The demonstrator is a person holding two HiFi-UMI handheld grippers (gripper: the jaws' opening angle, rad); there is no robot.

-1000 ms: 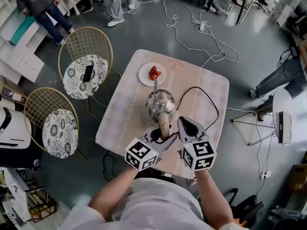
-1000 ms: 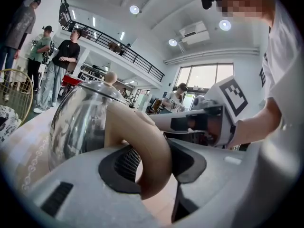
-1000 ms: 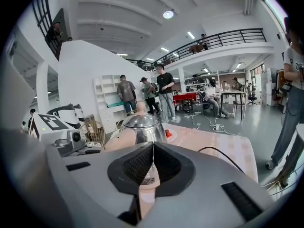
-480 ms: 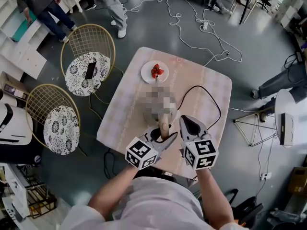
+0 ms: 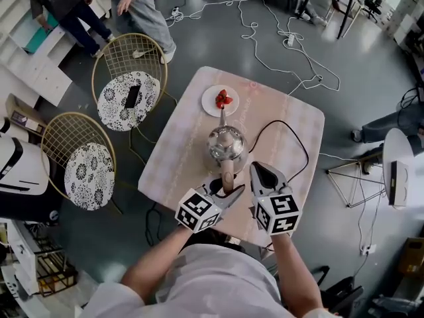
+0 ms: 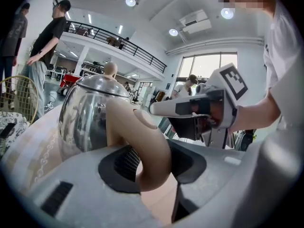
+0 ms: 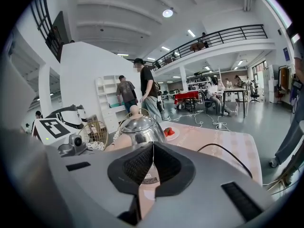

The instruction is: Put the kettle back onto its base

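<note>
A shiny steel kettle [image 5: 225, 143] with a tan handle [image 5: 227, 172] stands near the front of the pale table [image 5: 182, 144], its spout toward the far side. My left gripper [image 5: 227, 185] is shut on that handle [image 6: 142, 146], whose curve fills the space between the pads. Just right of the kettle, my right gripper [image 5: 254, 167] is shut and holds nothing. In the right gripper view the kettle [image 7: 137, 127] is straight ahead, with its round base [image 7: 145, 109] showing below it. I cannot tell whether the kettle rests on the base.
A white plate of strawberries [image 5: 222, 100] lies beyond the spout. A black cord [image 5: 291, 134] loops over the table's right half. Two gold wire chairs [image 5: 129, 88] [image 5: 79, 167] stand left of the table, one with a phone [image 5: 132, 96]. People walk at the far left.
The kettle and my left gripper have shifted very slightly. My right gripper has stayed put. The people at the back have walked on, and the head view has drifted.
</note>
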